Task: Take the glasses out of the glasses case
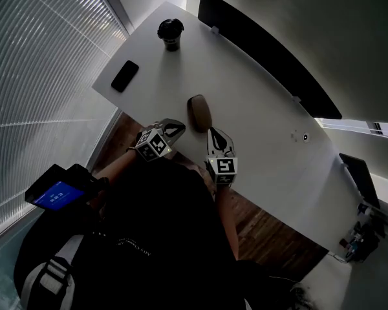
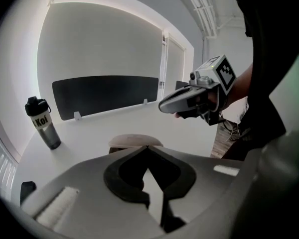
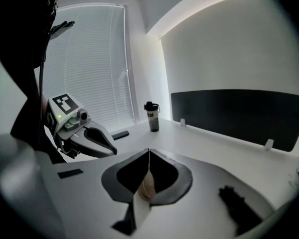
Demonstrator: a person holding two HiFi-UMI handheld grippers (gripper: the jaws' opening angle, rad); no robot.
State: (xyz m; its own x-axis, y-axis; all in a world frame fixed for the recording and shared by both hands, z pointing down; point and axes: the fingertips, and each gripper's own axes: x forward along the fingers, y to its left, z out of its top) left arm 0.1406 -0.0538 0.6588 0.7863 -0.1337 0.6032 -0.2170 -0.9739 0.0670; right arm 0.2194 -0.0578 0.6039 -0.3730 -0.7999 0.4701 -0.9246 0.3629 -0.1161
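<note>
The glasses case (image 1: 199,113) lies shut on the white table (image 1: 258,115), not far from its near edge, with the glasses hidden inside. Both grippers have their jaws closed on nothing. Either one arriving like that would likely just nudge the smooth, rounded case along the tabletop, perhaps toward the edge, so the jaws need to open first. Lifting the lid with only one gripper could tip the whole case over; I'd guess one has to steady the base while the other raises the lid.

The left gripper (image 1: 174,128) and the right gripper (image 1: 215,134) both slant forward and down, marker cubes uppermost, their tips converging on the near end of the case from either side, close to it but apparently not touching.
</note>
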